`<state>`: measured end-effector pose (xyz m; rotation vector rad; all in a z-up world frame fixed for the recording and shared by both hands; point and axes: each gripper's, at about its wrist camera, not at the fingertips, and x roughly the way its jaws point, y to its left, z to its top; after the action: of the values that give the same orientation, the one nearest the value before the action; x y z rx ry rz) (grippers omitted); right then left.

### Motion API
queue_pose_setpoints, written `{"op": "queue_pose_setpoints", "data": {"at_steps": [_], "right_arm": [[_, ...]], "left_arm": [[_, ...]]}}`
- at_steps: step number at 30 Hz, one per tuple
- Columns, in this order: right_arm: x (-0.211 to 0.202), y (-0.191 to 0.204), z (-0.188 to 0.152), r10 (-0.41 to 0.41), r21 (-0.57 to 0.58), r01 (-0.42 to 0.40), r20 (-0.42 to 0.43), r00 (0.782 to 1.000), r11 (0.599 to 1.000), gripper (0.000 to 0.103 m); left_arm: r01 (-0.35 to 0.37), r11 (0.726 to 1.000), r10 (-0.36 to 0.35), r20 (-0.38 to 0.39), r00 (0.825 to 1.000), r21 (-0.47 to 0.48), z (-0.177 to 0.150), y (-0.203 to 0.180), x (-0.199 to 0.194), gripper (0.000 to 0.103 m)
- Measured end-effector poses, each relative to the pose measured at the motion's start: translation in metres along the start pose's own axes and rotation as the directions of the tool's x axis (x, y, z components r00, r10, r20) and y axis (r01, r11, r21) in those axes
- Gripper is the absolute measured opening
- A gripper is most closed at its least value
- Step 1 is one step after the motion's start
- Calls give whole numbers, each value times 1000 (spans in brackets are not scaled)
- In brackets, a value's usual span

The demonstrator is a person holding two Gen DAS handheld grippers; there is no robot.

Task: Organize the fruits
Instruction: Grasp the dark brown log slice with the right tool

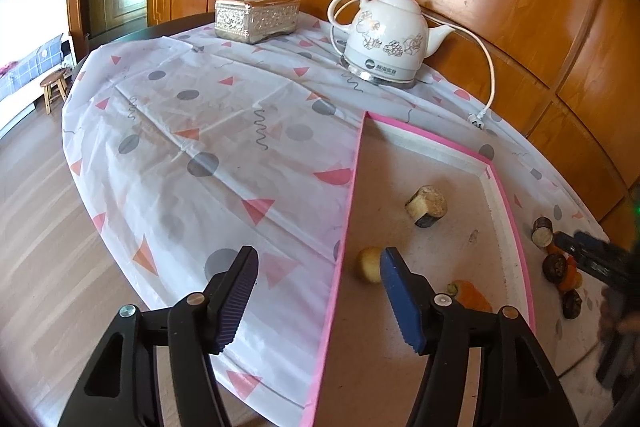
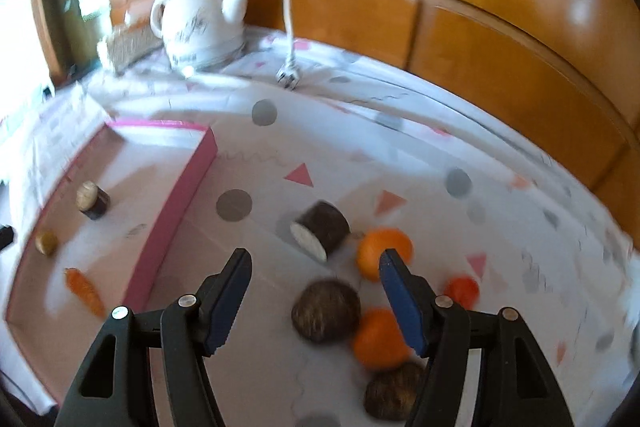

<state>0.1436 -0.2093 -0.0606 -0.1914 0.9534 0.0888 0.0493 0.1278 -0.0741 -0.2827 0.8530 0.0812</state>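
Inside the pink-rimmed tray (image 1: pixel 510 201) lie three pieces: a short cut chunk with a pale end and dark skin (image 1: pixel 426 207), a small yellowish rounded piece (image 1: pixel 370 263), and an orange carrot-like piece (image 1: pixel 472 295) with a green stub. The left gripper (image 1: pixel 320 301) hangs over the tray's near edge, jaws apart and empty.

Outside the tray, on the patterned tablecloth (image 2: pixel 400 131), sits the rest: a dark-skinned cut cylinder with a white face (image 2: pixel 320 233), two oranges (image 2: pixel 382 253) (image 2: pixel 378 339), a small red-orange fruit (image 2: pixel 462 291) and two rough brown round fruits (image 2: pixel 326 311) (image 2: pixel 394 391). The right gripper (image 2: pixel 316 301) hovers above them, parted, with nothing pressed between its pads; this view is blurred.

A white floral electric kettle (image 1: pixel 384 39) bears a small logo with writing too small to read.
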Motion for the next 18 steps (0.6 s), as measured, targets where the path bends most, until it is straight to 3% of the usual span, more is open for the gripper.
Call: {"op": "queue_pose_setpoints", "data": {"at_steps": [4,7,8,9,10,18], "right_arm": [[25,7,13,-53,-110,48,-42,998,993,67],[43,12,18,-58,-187,40,-95,994,982,66],[50,14,17,-56,-215,27,-128,990,976,50],[52,15,16,-63,-232,29,-142,988,972,42],[53,16,14,-65,-240,30,-139,988,970,42],[43,11,1,-38,-138,22,-110,993,990,42]], "left_arm": [[-10,1000,10,-10,1000,-26,1,7,3,65],[-14,999,13,-27,1000,-46,1,11,7,65],[-15,999,14,-29,999,-48,1,11,8,65],[-16,999,14,-31,999,-49,2,11,8,65],[-16,999,15,-32,999,-51,2,11,9,65],[-6,995,1,-47,999,-102,1,15,9,65]]}}
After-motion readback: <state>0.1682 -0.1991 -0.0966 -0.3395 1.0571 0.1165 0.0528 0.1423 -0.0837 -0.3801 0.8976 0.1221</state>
